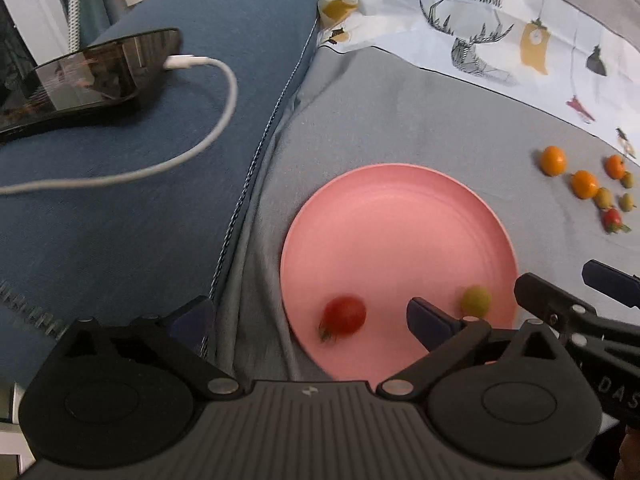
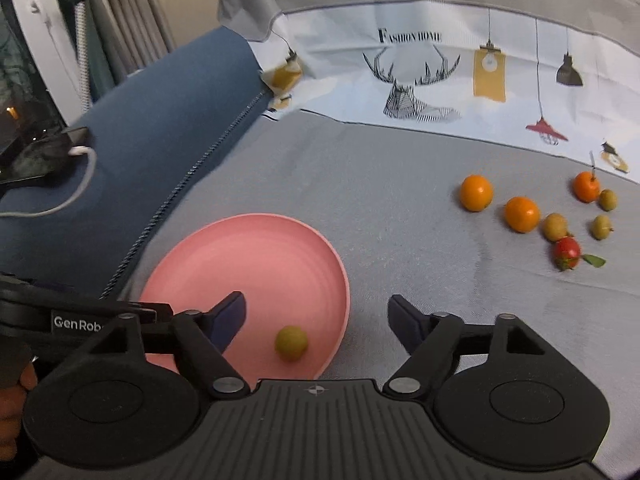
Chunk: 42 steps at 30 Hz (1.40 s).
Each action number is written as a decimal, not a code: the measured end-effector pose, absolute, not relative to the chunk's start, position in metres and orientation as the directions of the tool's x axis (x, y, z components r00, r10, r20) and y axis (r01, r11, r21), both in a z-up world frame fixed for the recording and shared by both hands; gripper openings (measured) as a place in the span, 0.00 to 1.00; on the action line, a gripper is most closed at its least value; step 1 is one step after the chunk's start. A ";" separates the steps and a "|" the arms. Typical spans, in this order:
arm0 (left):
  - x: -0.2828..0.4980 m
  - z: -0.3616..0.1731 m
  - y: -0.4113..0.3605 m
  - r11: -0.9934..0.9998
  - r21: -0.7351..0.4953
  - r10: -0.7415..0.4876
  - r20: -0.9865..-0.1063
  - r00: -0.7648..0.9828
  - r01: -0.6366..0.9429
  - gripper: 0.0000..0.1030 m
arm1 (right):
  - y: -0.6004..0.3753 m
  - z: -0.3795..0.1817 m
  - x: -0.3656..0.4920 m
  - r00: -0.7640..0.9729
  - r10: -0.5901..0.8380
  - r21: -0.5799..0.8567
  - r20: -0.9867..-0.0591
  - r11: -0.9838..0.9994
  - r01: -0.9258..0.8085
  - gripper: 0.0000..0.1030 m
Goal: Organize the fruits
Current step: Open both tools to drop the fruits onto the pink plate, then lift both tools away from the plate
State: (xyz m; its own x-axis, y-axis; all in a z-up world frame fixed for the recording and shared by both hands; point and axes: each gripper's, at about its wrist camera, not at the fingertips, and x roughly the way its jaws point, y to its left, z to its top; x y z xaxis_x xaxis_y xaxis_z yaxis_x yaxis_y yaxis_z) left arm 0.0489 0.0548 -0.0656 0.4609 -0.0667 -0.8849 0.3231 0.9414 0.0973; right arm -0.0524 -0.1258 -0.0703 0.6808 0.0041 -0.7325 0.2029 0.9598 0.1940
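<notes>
Pink plate point(image 2: 256, 252) holds a tomato point(image 1: 344, 316) and a green fruit point(image 2: 291, 343); both your grippers, left point(image 1: 316, 316) and right point(image 2: 316, 320), are spread, empty. Fetch oranges point(image 2: 475, 193) near the bed's far right edge.

Black grippers, dark blue fingers point(image 2: 230, 316).

You have a pink plate point(image 2: 320, 248) holding one red tomato point(image 1: 344, 316) and one yellow-green fruit point(image 2: 291, 343). The bed sheet point(image 2: 360, 184) is plain grey, the pillow point(image 1: 140, 220) blue, three oranges point(image 2: 521, 214) bright orange, and the white cloth point(image 2: 440, 80) carries a deer-and-lamp print.
</notes>
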 end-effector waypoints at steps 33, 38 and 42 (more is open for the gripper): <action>-0.130 0.043 0.116 0.948 0.004 -0.202 -0.763 0.615 0.317 1.00 | -0.081 0.044 -0.247 0.857 -0.120 0.055 -0.501 0.984 0.170 0.98; -0.136 0.048 0.118 0.949 -0.001 -0.210 -0.750 0.627 0.316 1.00 | -0.079 0.047 -0.254 0.866 -0.124 0.052 -0.485 0.984 0.170 0.98; -0.138 0.049 0.116 0.947 0.002 -0.212 -0.746 0.631 0.321 1.00 | -0.079 0.048 -0.257 0.868 -0.130 0.057 -0.480 0.982 0.178 0.99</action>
State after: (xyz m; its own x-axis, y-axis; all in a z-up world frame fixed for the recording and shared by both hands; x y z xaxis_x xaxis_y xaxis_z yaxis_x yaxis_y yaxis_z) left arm -0.1382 0.1164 0.0490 0.6315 -0.2125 -0.7457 0.3207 0.9472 0.0016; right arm -0.2573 -0.0787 0.0477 0.8676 -0.1297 -0.4801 0.1783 0.9823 0.0570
